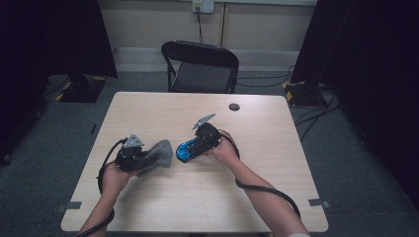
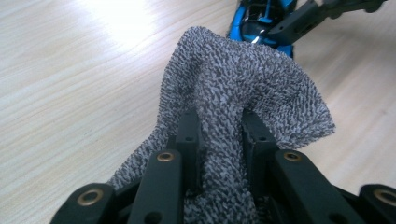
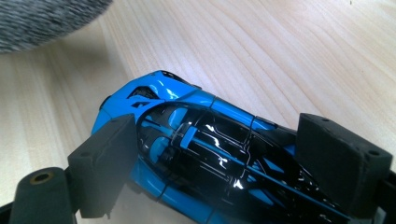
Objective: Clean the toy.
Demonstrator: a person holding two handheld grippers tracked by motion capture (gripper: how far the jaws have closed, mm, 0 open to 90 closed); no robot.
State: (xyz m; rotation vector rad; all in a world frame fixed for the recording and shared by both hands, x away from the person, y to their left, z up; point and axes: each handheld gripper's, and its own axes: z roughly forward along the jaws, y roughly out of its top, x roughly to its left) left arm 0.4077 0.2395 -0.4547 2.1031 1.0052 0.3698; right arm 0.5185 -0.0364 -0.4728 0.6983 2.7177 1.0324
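A grey knitted cloth (image 1: pixel 160 153) hangs bunched from my left gripper (image 1: pixel 144 159) over the table's left half. In the left gripper view, my left gripper (image 2: pixel 222 123) is shut on the cloth (image 2: pixel 243 74), which bulges up between and past the black jaws. A glossy blue and black toy car (image 1: pixel 183 153) sits just right of the cloth. My right gripper (image 1: pixel 194 146) comes at the car from the right. In the right gripper view, my right gripper (image 3: pixel 224 158) has a pad pressed on each side of the car (image 3: pixel 159 93). The car's nose points toward the cloth (image 3: pixel 42 18).
The light wooden table (image 1: pixel 207 197) has a small dark round thing (image 1: pixel 234 106) near its far edge. A black folding chair (image 1: pixel 200 66) stands behind the table. Black cables trail from both grippers toward the near edge.
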